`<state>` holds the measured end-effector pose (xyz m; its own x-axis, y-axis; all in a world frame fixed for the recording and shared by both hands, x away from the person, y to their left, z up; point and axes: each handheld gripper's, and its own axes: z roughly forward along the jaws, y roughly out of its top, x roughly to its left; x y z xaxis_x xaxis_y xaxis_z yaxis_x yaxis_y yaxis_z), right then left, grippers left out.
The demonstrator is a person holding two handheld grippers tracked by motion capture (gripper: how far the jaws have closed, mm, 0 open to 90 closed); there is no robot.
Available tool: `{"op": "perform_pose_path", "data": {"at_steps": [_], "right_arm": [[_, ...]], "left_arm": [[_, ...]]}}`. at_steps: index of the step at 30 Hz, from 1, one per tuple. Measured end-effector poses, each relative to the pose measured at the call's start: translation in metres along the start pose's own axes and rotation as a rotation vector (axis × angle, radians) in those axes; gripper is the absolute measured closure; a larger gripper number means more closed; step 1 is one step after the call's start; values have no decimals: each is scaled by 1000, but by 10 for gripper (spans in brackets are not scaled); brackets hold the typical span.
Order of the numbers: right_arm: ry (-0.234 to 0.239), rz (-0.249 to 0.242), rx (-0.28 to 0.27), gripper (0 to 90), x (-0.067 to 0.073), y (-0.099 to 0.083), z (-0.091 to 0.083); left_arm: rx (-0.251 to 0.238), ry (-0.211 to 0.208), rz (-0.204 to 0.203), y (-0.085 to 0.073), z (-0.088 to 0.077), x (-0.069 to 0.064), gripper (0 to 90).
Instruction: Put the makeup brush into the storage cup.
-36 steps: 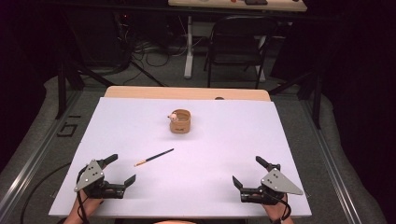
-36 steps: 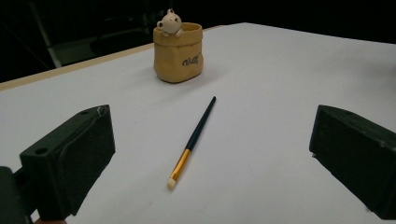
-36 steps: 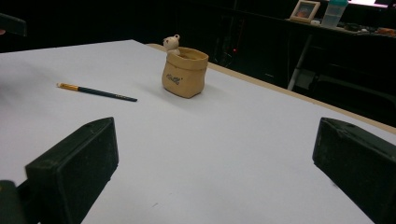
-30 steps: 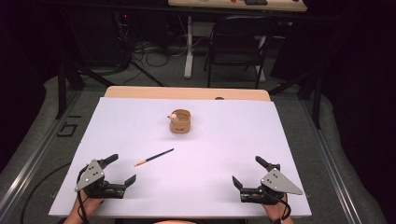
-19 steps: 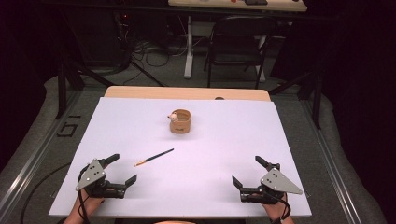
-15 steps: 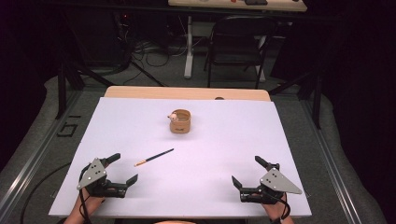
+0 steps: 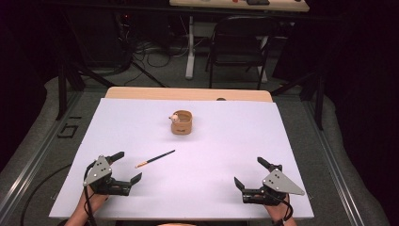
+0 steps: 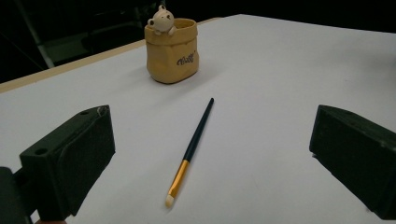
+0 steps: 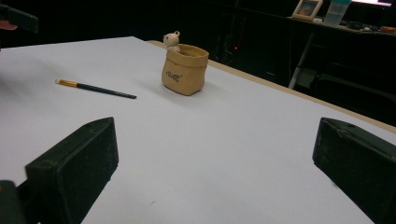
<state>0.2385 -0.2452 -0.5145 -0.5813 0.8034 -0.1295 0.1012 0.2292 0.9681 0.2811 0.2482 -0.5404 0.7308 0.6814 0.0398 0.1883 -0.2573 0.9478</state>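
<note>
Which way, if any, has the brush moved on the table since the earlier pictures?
No. The brush lies where it did, in front and to the left of the bear pot in the high view, with both grippers apart from it.

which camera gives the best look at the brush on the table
The left gripper view: the brush lies close, between the open left claw's jaws, bristles nearest. In the high view it is a thin line; in the right gripper view it lies far off.

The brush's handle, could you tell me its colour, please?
The brush has a dark blue-black handle, a gold ferrule and a pale tip, clearest in the left gripper view.
</note>
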Motion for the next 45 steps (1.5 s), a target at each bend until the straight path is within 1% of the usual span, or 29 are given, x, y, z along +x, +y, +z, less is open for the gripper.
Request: {"op": "perform_pose_path", "data": {"at_steps": [1, 5, 8, 11, 16, 20, 21, 22, 24, 26, 35, 45], "right_arm": [[1, 0, 5, 0, 0, 0, 0], [1, -1, 5, 0, -1, 0, 0], [2, -1, 1, 0, 0, 0, 1], [2, 1, 1, 0, 0, 0, 1], [5, 2, 1, 0, 0, 0, 1], [6, 1, 0, 0, 0, 0, 1], [6, 1, 0, 0, 0, 0, 1], [6, 1, 0, 0, 0, 0, 1], [8, 2, 1, 0, 0, 0, 1], [8, 3, 1, 0, 0, 0, 1], [9, 4, 1, 0, 0, 0, 2], [12, 6, 0, 0, 0, 0, 2]], "left_arm": [[2, 4, -3, 0, 0, 0, 1], [10, -3, 5, 2, 4, 1, 1], [34, -9, 8, 4, 9, 2, 0], [31, -10, 13, 4, 12, 2, 1], [41, -13, 17, 5, 17, 5, 0], [48, -16, 14, 7, 20, 7, 1], [46, -11, 13, 7, 20, 8, 1], [50, -18, 10, 8, 21, 9, 1], [62, -18, 8, 9, 23, 10, 2], [63, -22, 5, 10, 24, 11, 2], [75, -28, 9, 12, 30, 14, 2], [90, -35, 4, 16, 38, 18, 2]]}}
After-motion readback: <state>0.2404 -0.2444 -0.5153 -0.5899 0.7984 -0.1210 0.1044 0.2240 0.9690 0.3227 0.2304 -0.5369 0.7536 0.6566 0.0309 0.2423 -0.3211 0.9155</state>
